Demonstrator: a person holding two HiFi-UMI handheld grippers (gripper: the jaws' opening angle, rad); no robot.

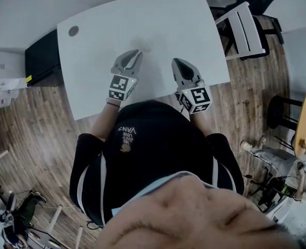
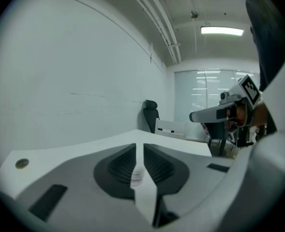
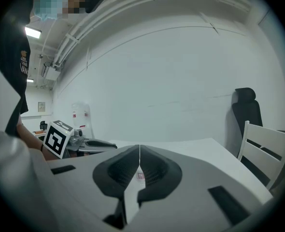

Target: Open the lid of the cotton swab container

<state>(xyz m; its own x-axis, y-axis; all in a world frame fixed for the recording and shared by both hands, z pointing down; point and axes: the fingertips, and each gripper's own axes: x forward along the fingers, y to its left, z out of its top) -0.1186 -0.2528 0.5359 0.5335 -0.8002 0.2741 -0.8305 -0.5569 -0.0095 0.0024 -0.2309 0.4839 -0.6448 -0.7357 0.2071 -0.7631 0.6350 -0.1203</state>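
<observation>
- The left gripper (image 1: 136,54) hovers over the near half of the white table (image 1: 168,19), left of the person's body; its jaws stand almost together with only a thin slit between them, and they hold nothing
- The right gripper (image 1: 177,62) hovers beside it to the right, well apart from it, also over the near part of the table; its jaws are pressed together and empty
- Both grippers point away from the person toward the far side of the table, tilted slightly down
- The cotton swab container (image 2: 136,176) shows in the left gripper view as a small pale tub with a pinkish label; it stands upright on the table beyond the jaws, seen through their slit; neither gripper touches it; whether its lid is on I cannot tell
- A round grommet (image 1: 73,30) sits in the table's far left corner; a white chair (image 1: 244,27) stands off the far right corner, on the wooden floor (image 1: 39,118)
</observation>
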